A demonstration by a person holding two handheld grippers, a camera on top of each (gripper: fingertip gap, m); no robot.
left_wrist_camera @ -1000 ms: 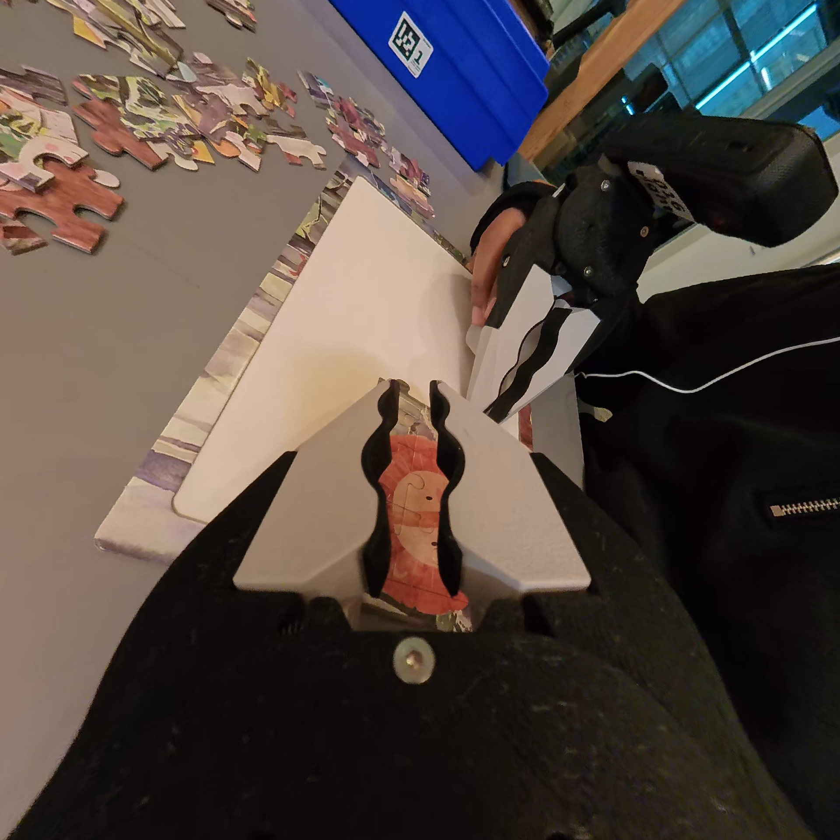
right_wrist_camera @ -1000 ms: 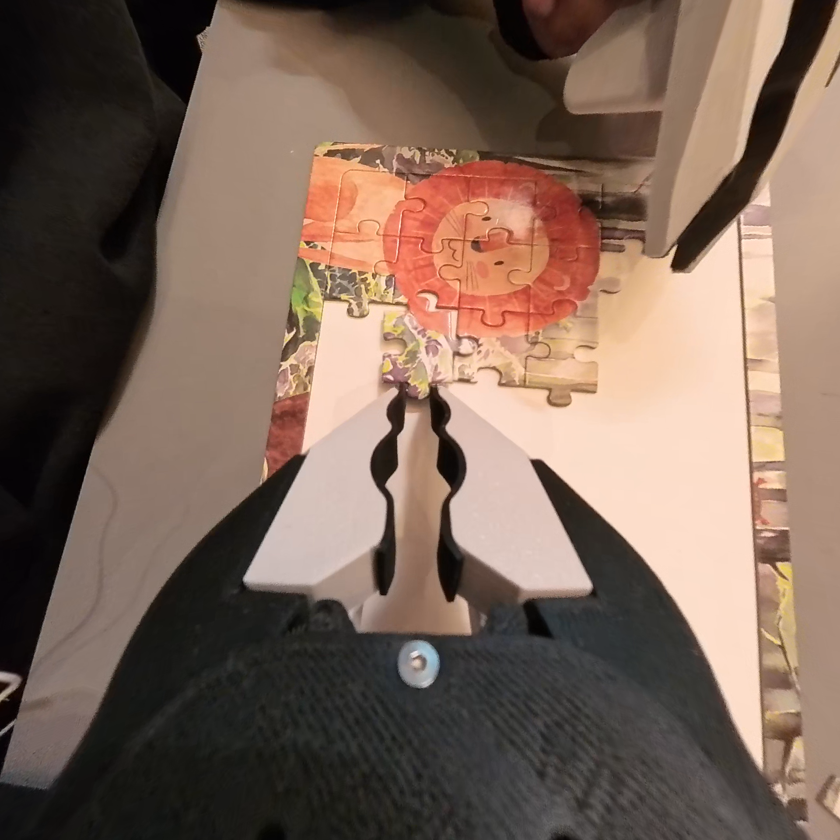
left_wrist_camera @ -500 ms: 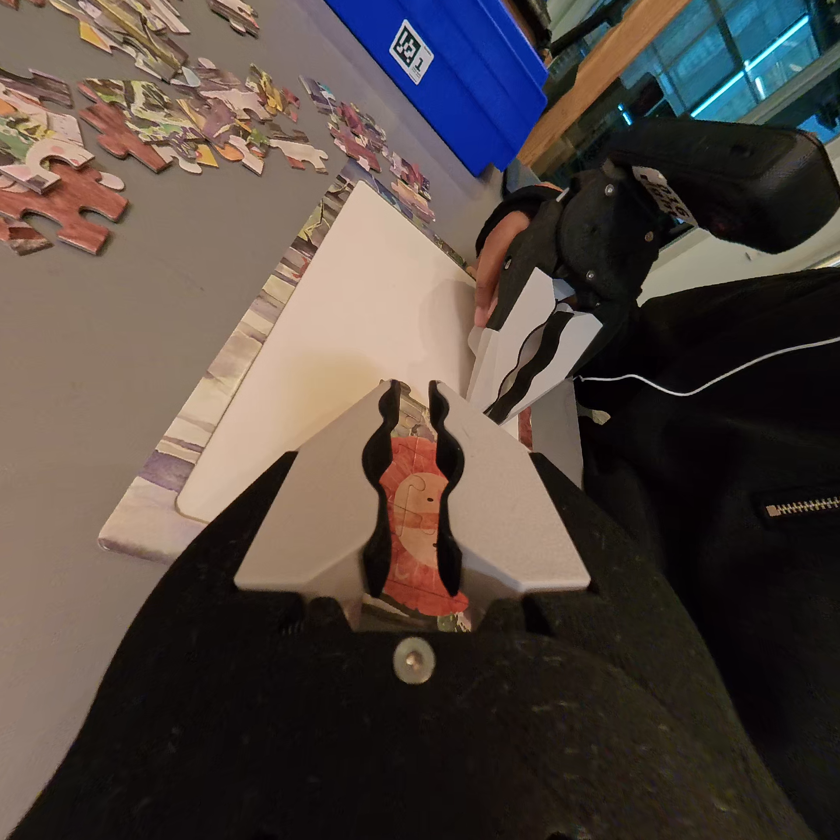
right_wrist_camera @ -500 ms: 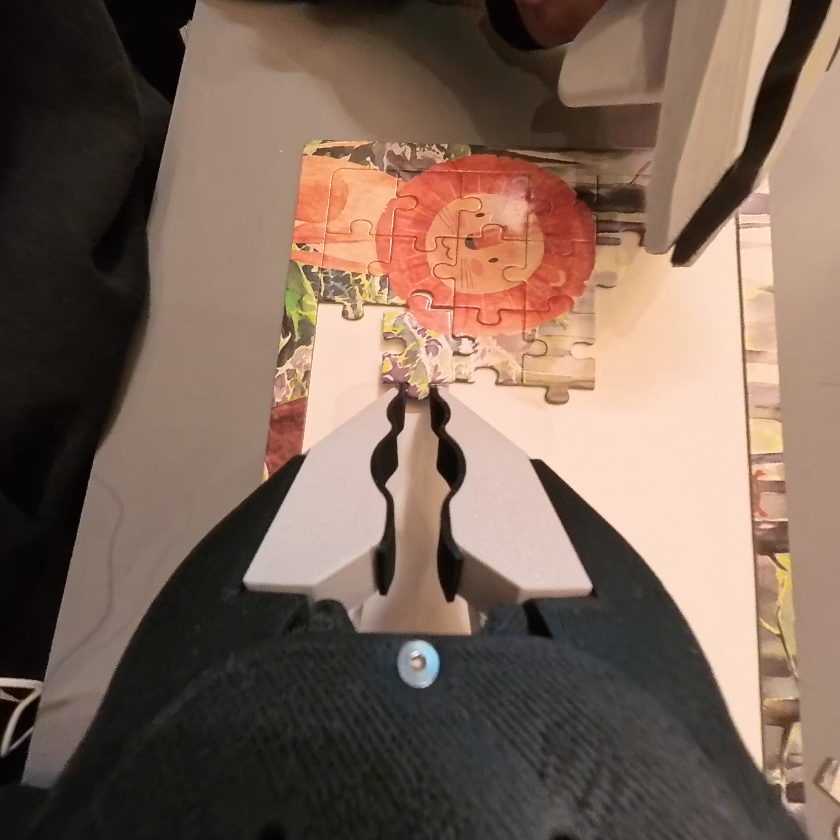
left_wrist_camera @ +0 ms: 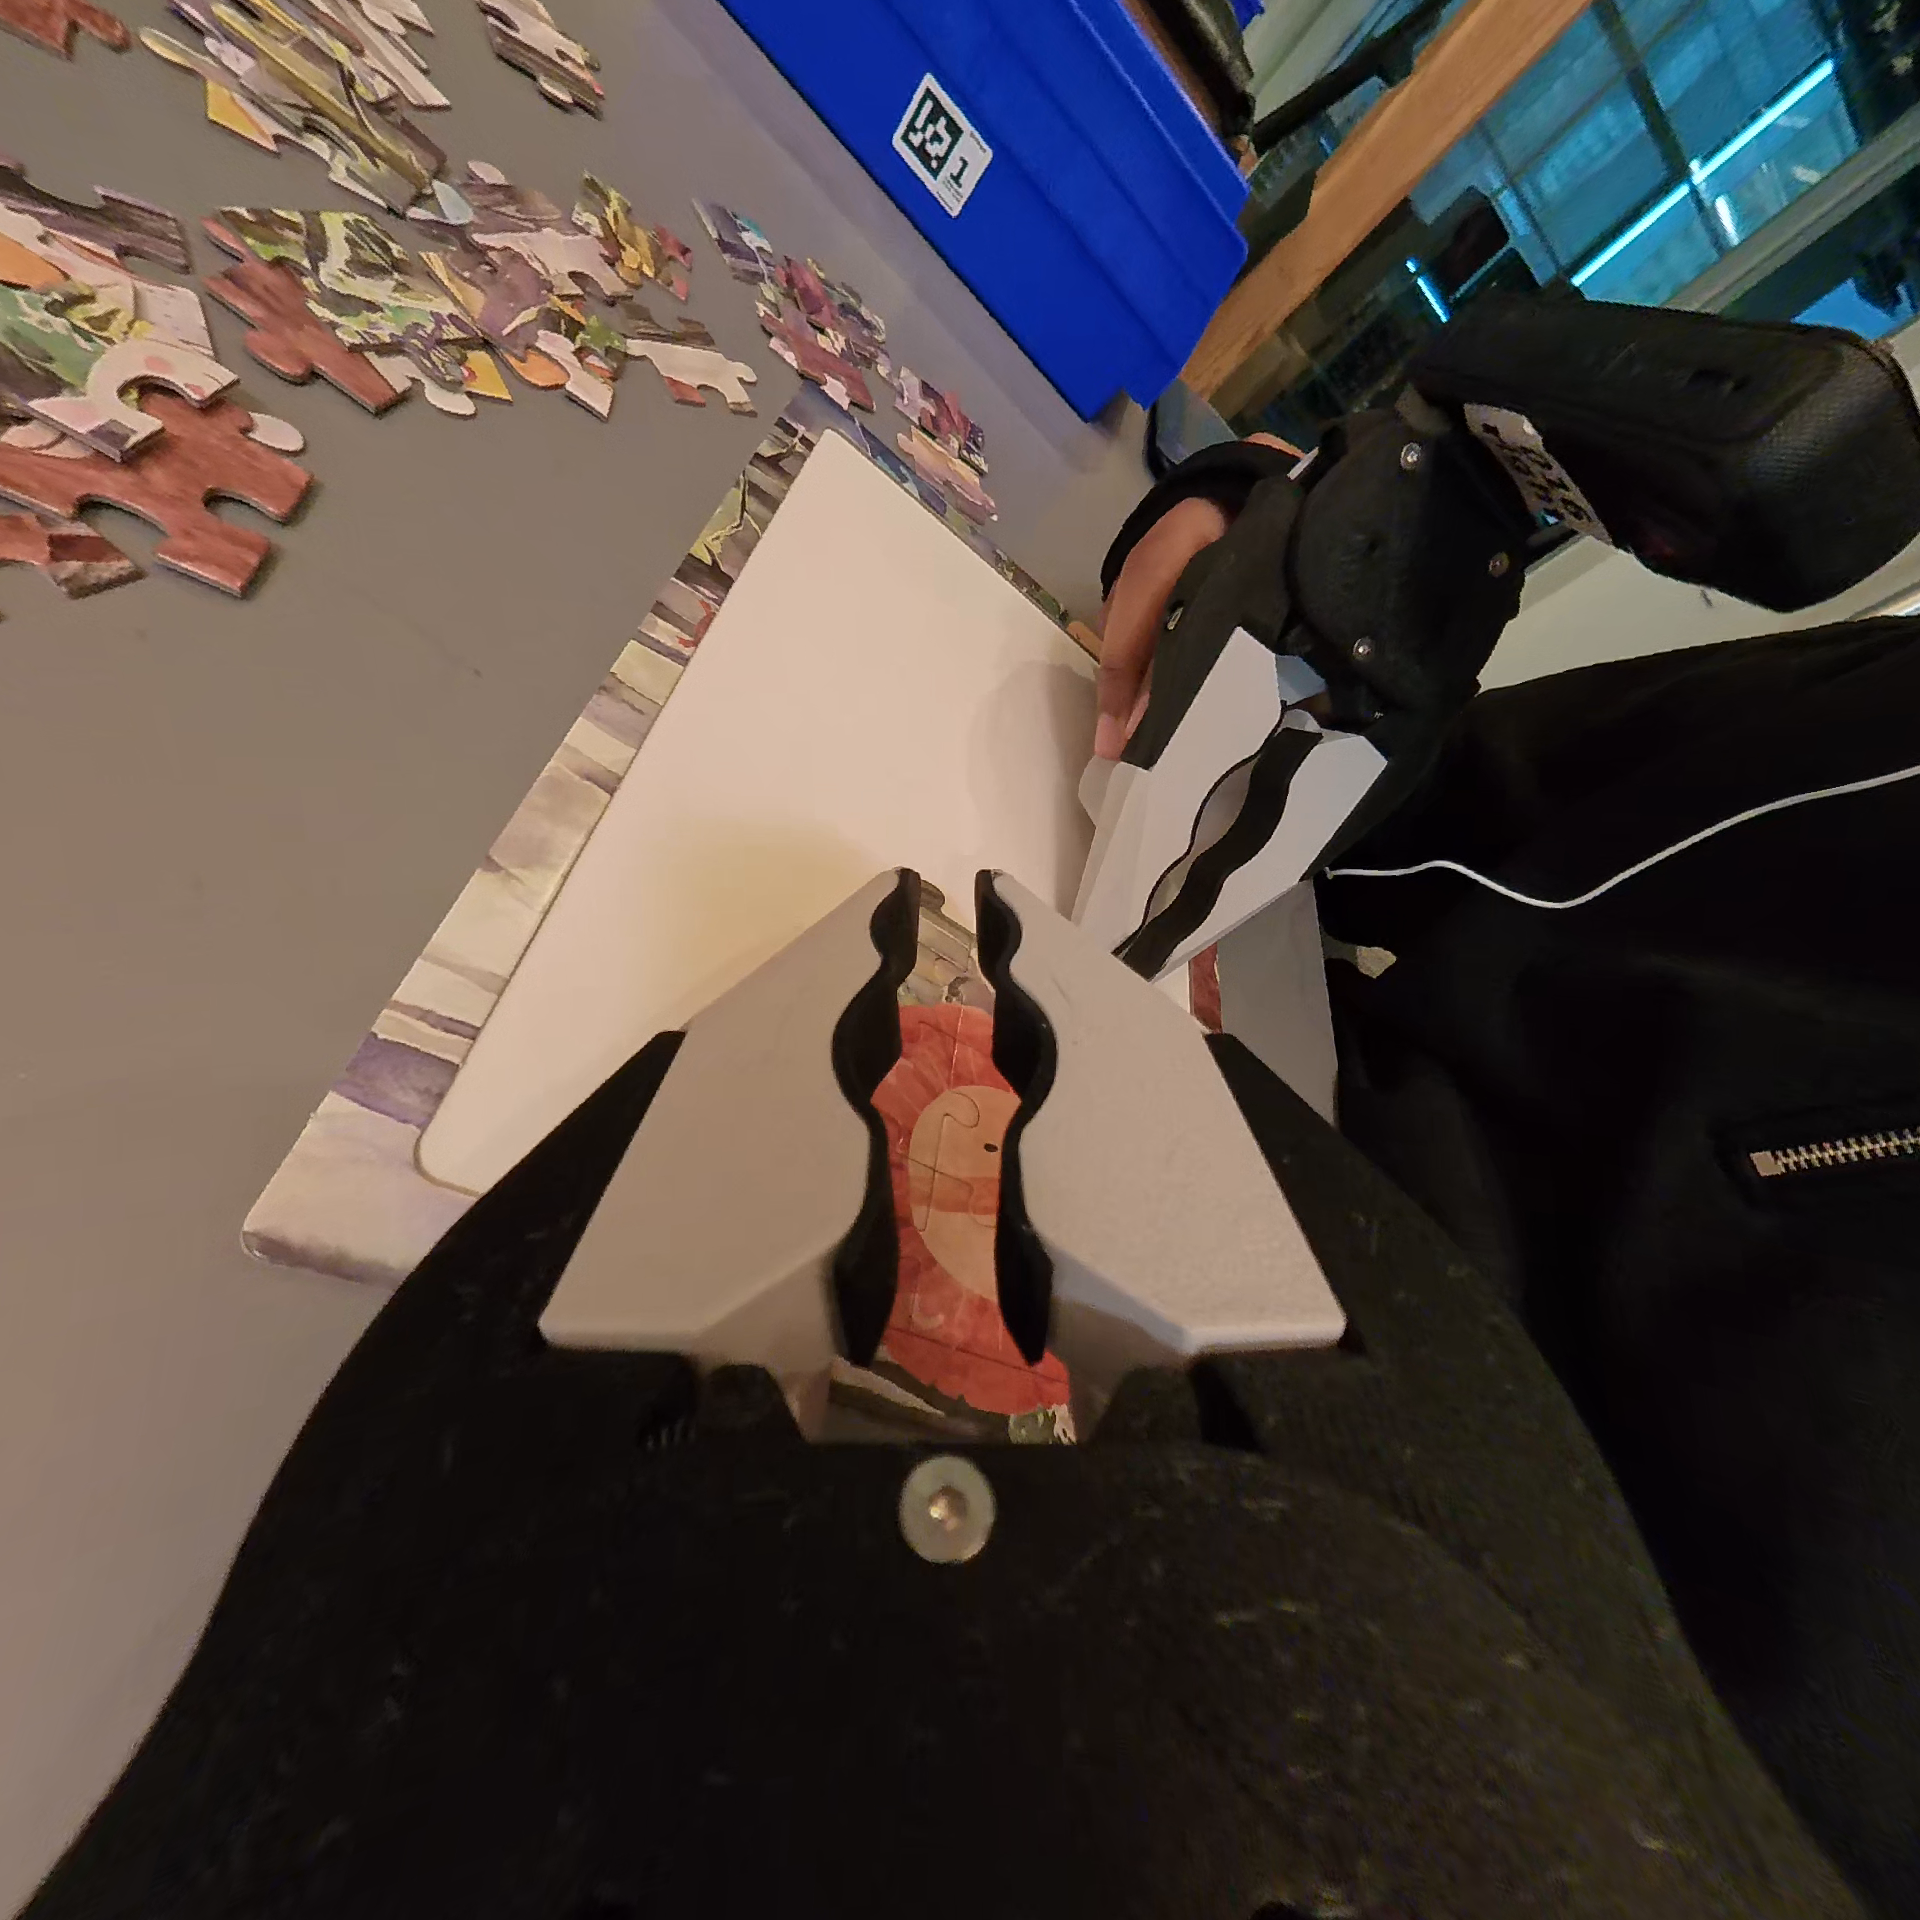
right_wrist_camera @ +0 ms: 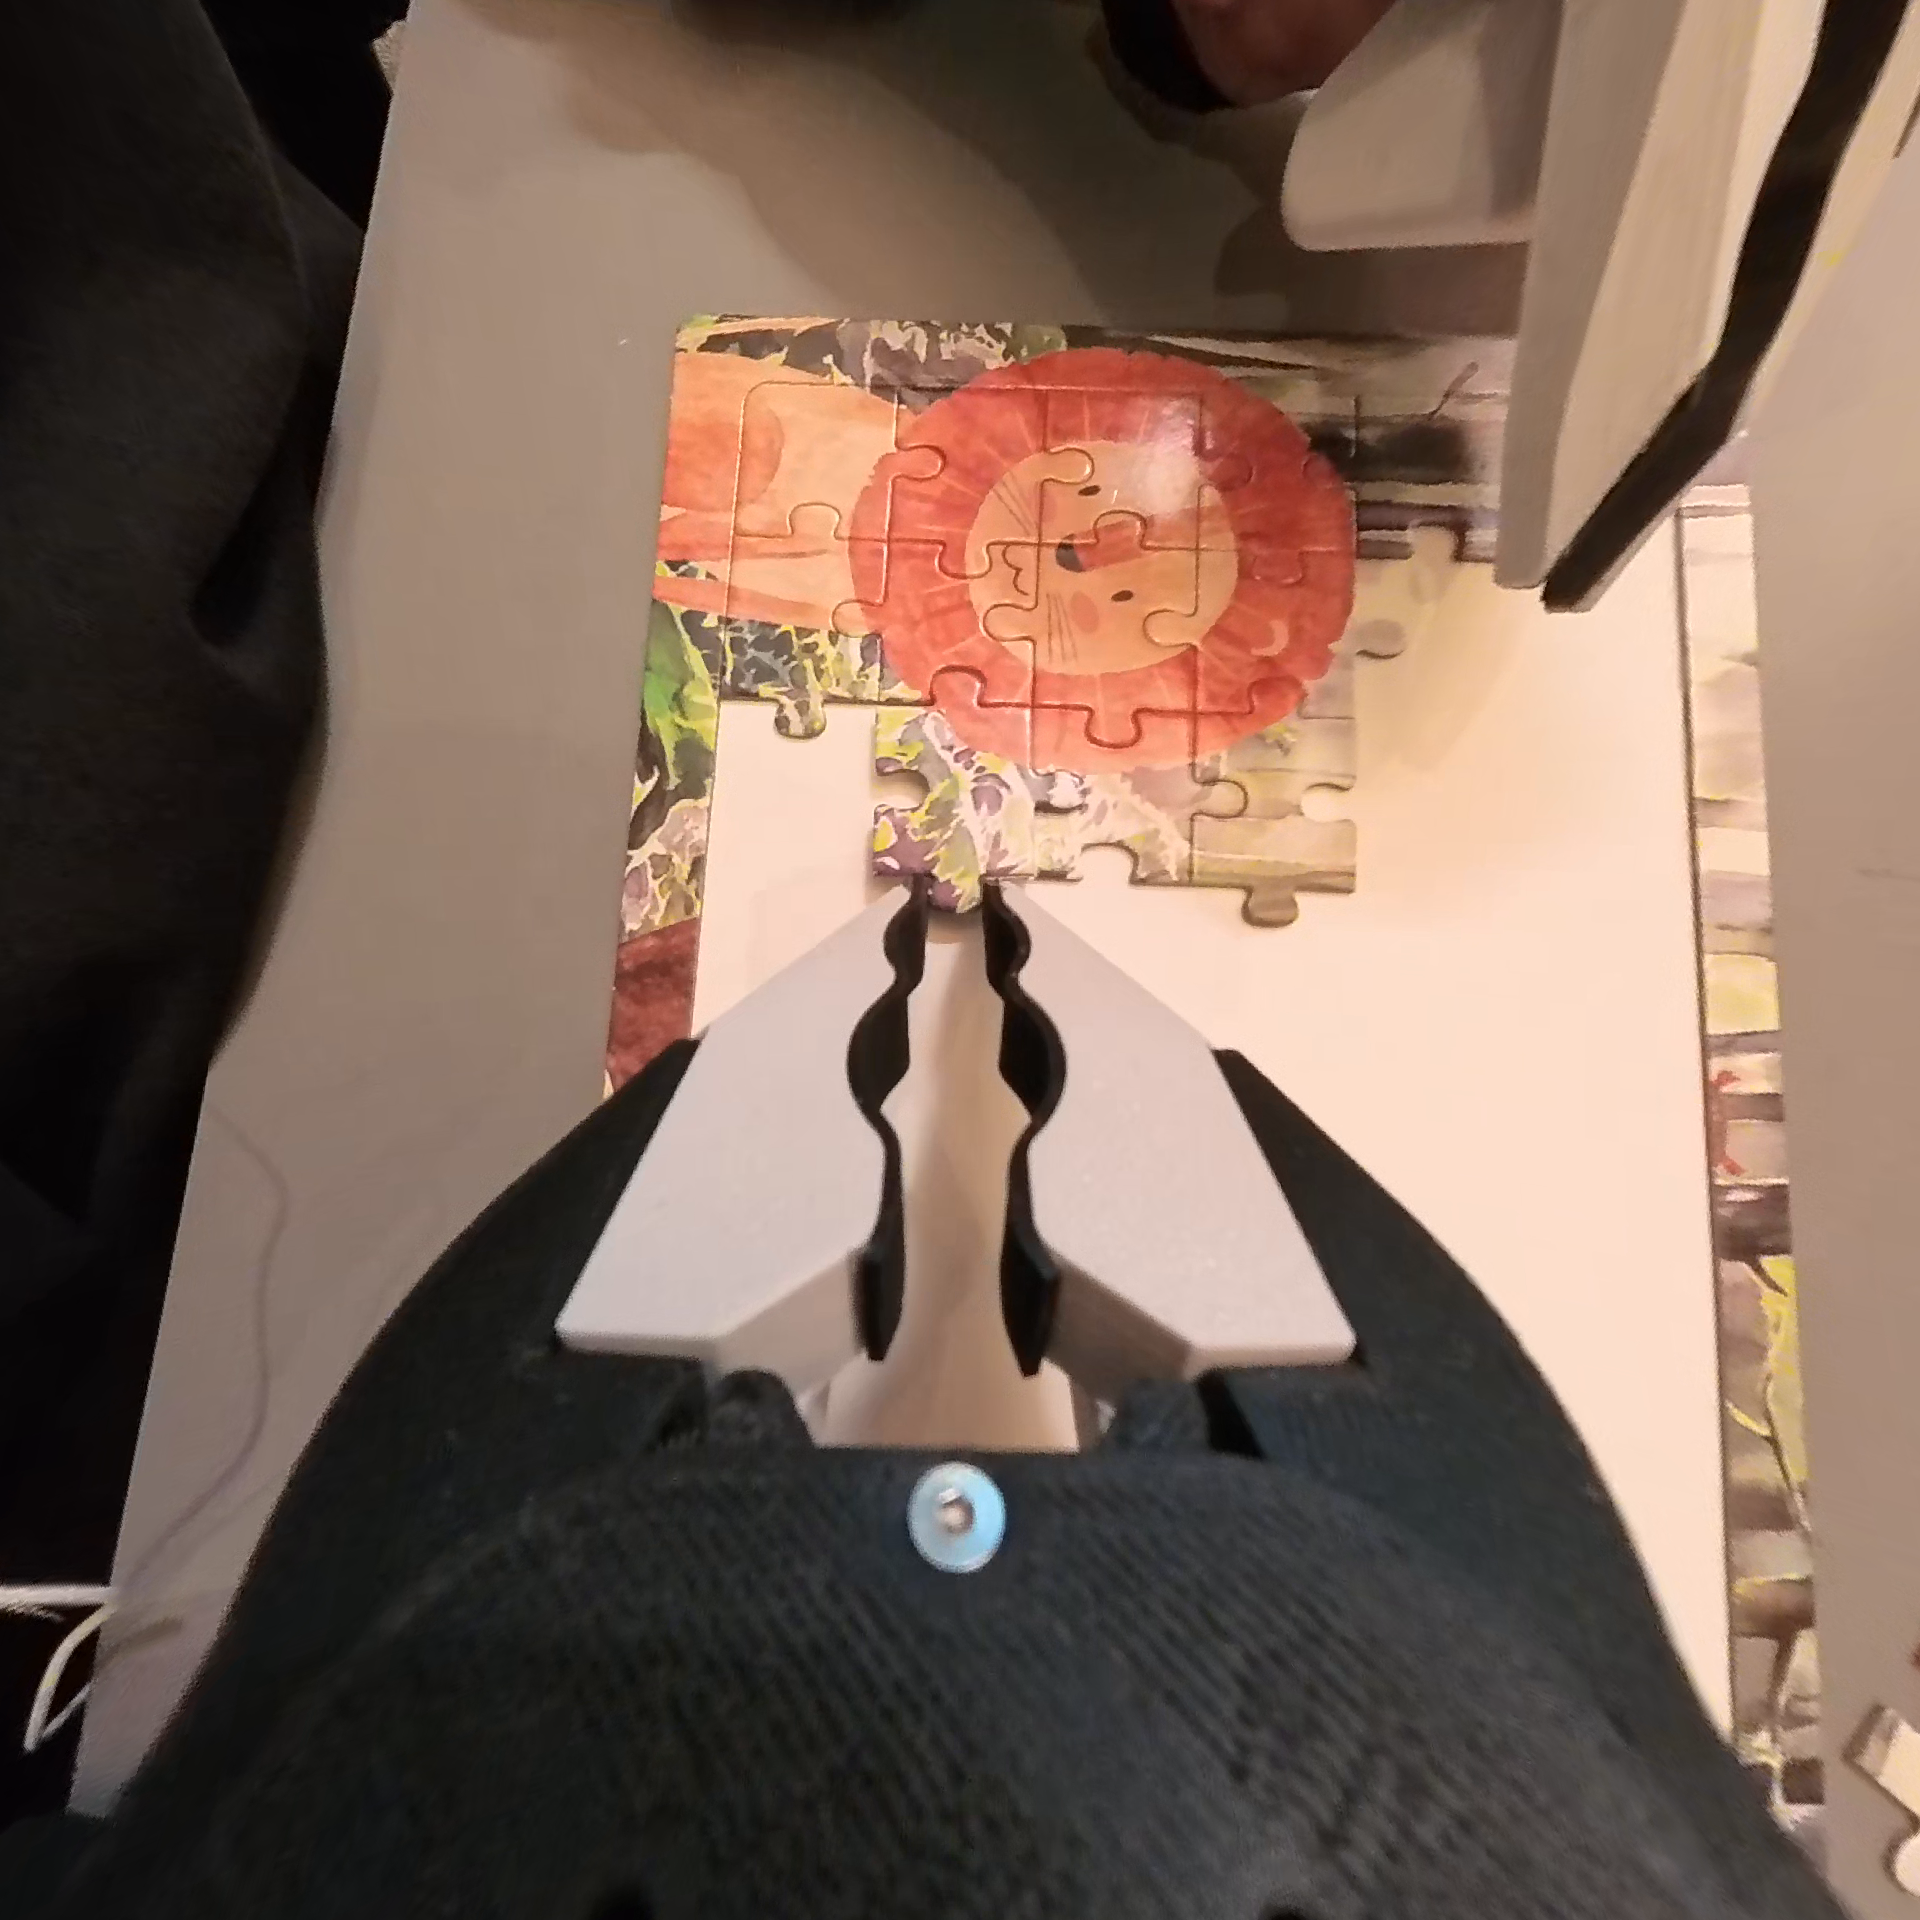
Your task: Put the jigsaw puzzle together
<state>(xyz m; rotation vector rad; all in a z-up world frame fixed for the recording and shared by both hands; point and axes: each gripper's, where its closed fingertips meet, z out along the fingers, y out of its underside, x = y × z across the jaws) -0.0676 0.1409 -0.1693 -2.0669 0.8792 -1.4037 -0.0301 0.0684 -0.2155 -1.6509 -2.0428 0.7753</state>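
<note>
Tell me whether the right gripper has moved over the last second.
Yes, slightly rightward: the orange lion picture has drifted left in its view, though the right gripper keeps its tips at the same purple-green jigsaw piece.

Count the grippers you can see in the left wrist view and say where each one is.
2. The left gripper fills the lower centre, above the lion section. The right gripper is at the right, over the white board's edge. None seems hidden.
</note>
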